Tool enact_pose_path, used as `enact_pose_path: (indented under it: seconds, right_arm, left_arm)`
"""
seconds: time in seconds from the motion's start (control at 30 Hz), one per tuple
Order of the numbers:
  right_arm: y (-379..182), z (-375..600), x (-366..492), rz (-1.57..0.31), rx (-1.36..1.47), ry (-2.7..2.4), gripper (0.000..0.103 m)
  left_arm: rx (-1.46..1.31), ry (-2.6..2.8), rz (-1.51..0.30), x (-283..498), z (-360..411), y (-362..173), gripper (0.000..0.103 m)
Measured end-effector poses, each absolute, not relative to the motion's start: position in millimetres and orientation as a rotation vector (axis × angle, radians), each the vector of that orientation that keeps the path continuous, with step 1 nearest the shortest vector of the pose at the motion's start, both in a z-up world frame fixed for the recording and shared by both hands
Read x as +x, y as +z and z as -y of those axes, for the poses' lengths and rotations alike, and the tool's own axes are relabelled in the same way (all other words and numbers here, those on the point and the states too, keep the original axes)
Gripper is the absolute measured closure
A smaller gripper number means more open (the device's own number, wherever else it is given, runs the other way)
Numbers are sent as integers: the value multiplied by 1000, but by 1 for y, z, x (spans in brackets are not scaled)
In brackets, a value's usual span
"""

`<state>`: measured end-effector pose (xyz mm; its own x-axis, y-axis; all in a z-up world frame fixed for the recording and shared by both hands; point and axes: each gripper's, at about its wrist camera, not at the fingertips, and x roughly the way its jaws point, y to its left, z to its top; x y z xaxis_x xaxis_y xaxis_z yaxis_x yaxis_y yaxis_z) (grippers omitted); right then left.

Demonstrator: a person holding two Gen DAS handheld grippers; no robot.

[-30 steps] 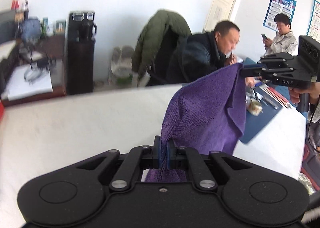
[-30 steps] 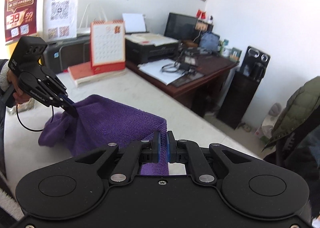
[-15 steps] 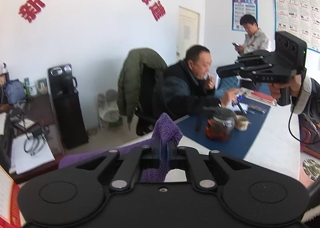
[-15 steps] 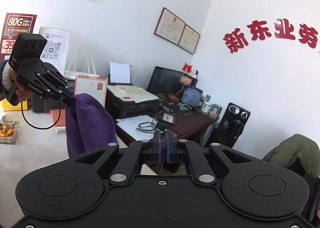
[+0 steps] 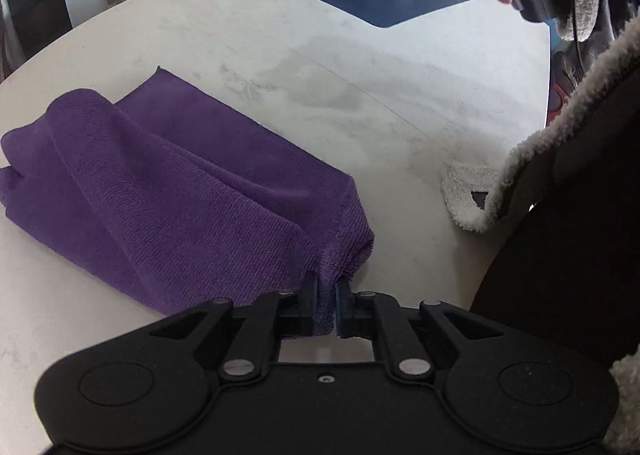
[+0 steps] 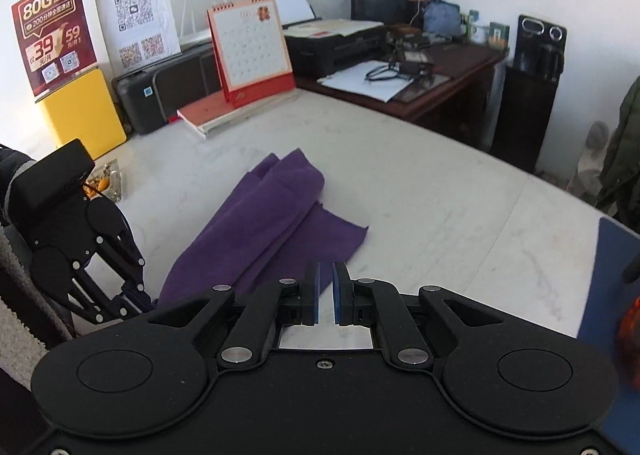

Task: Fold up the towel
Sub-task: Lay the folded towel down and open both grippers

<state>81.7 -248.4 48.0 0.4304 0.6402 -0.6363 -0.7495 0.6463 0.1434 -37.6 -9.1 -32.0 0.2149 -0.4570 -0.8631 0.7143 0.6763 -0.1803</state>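
One purple towel (image 5: 168, 191), loosely doubled, corner in left gripper (image 5: 327, 297); right gripper (image 6: 325, 293) empty, parted.

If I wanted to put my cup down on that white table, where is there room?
Bare white table stretches between the purple towel and the blue mat. It is crowded along the wall, with the calendar, printer and yellow box, and on the mat in the left wrist view.

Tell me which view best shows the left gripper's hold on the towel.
The left wrist view. There the left gripper pinches a bunched corner of the purple towel between its blue pads, in close-up. The right wrist view shows that gripper only from the side, its tips hidden at the towel's near end.
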Motion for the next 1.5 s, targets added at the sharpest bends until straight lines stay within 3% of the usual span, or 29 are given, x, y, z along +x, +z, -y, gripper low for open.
enact_pose_path:
  seconds: [0.2,0.27,0.37,0.53,0.83,1.1,1.5]
  right_arm:
    - [18,213,111,-789,-196,864,68]
    - [8,201,121,-813,-205,861,65]
    - [3,190,111,-867,-225,827,62]
    - [-17,189,127,-954,-136,727,61]
    - [-32,174,150,-934,-180,674,61]
    - [-35,150,165,-893,-279,692,61]
    - [-33,132,176,-881,-358,779,57]
  left_arm:
    - [128,-751,-1069,-35,-5,-16,79]
    - [103,-750,-1065,-36,-8,-13,71]
    - [70,-732,-1075,-40,-11,-14,67]
    - [45,-705,-1042,-45,-24,1,67]
    - [26,-597,-881,10,-23,14,67]
    - [26,-503,-938,41,-19,-23,67]
    - [-62,-305,-970,35,-77,-33,67]
